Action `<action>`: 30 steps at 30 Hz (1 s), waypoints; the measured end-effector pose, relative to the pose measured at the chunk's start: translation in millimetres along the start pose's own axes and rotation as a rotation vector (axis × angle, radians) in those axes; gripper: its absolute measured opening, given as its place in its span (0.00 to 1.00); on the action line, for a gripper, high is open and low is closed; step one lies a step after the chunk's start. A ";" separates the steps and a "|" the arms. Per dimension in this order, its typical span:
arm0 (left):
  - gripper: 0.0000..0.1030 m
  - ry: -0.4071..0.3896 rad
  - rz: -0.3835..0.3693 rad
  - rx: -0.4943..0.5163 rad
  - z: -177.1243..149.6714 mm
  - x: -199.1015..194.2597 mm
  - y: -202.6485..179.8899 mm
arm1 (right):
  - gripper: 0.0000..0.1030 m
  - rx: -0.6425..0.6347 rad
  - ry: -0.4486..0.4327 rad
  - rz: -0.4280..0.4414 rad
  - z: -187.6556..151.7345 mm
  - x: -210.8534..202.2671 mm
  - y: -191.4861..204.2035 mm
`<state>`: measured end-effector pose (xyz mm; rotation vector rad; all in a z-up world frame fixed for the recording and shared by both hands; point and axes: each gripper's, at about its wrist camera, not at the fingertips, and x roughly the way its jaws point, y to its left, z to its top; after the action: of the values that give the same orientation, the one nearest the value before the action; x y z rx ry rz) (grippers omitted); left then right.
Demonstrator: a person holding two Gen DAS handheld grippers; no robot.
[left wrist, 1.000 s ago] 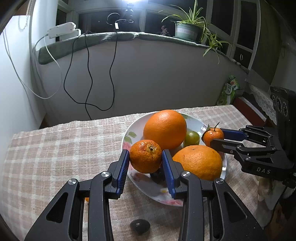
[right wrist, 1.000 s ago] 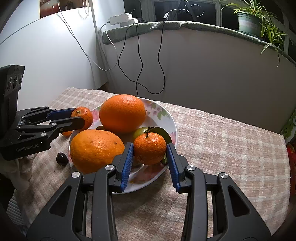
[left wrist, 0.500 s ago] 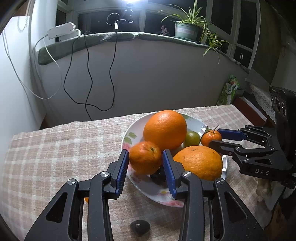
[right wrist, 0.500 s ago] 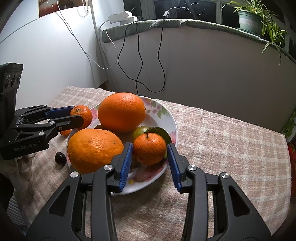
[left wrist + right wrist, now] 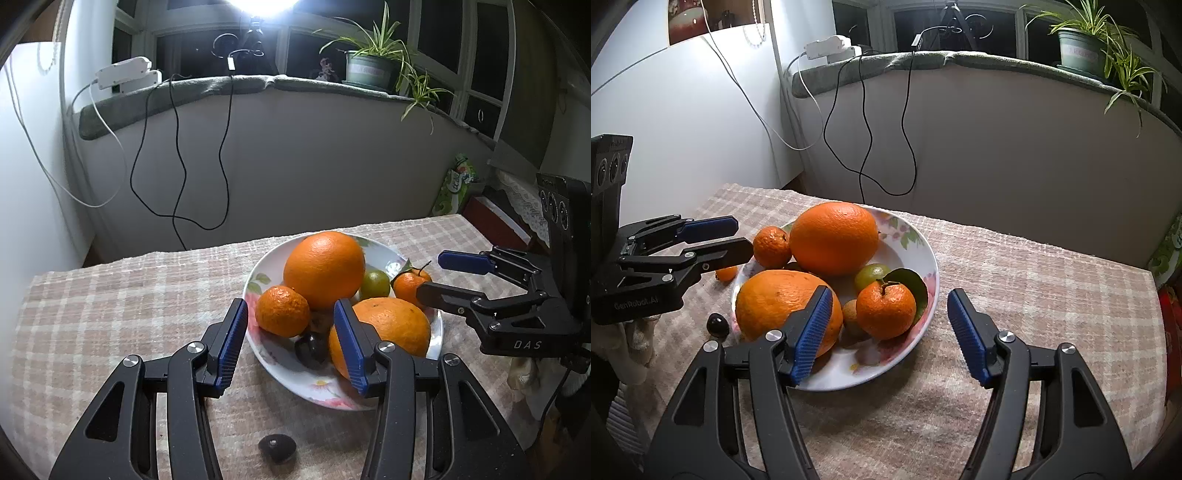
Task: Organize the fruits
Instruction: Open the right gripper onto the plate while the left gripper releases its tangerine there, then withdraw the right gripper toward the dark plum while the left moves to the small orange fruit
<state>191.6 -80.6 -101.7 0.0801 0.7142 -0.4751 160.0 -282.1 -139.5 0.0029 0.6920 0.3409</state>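
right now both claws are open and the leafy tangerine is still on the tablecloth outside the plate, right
Not quite. Both claws, left claw and right claw, are open, but the leafy tangerine lies inside the plate, beside the green fruit, as the right wrist view shows.

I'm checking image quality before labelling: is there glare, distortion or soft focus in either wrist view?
Left wrist view: a lamp at the window blows out to white glare, and fisheye bends the sill into an arc. Right wrist view: no blown-out light, same curved sill, dark vignette at the corners. Both views: the plate and oranges are sharp; the open left gripper and right gripper look oversized.
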 end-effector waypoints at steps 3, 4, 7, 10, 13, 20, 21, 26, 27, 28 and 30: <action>0.46 -0.004 0.001 0.001 -0.4 -4.8 -1.1 | 0.66 0.001 -0.004 -0.003 0.5 -4.0 0.8; 0.46 -0.006 0.001 0.001 -0.5 -6.6 -1.3 | 0.66 0.002 -0.005 -0.004 0.8 -5.3 1.2; 0.46 -0.012 0.001 0.000 -0.5 -12.1 -2.2 | 0.66 0.003 -0.008 -0.002 0.4 -9.9 3.1; 0.46 -0.020 0.001 0.000 -1.2 -19.0 -3.4 | 0.66 0.001 -0.011 -0.003 -0.4 -15.0 6.2; 0.46 -0.027 0.002 0.001 -1.9 -25.5 -4.5 | 0.66 -0.003 -0.017 -0.003 -0.8 -20.9 10.9; 0.46 -0.052 0.004 0.003 -4.4 -43.6 -7.5 | 0.66 -0.016 -0.029 0.011 -1.3 -32.4 25.7; 0.46 -0.055 0.005 0.004 -4.7 -46.0 -8.0 | 0.66 -0.021 -0.031 0.012 -1.4 -33.6 28.2; 0.46 -0.070 0.006 0.003 -7.6 -58.2 -8.2 | 0.66 -0.041 -0.038 0.026 -4.2 -40.6 42.3; 0.46 -0.072 0.006 0.003 -8.4 -60.3 -7.9 | 0.66 -0.044 -0.040 0.030 -5.0 -41.9 45.1; 0.46 -0.074 0.006 0.003 -9.1 -62.5 -7.4 | 0.66 -0.047 -0.040 0.034 -5.6 -43.0 47.8; 0.46 -0.076 0.009 0.001 -10.8 -66.0 -5.8 | 0.66 -0.054 -0.041 0.042 -7.1 -45.3 54.0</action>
<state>139.3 -57.5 -66.7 0.0659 0.6385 -0.4674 106.5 -245.9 -110.5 -0.0267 0.6422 0.3991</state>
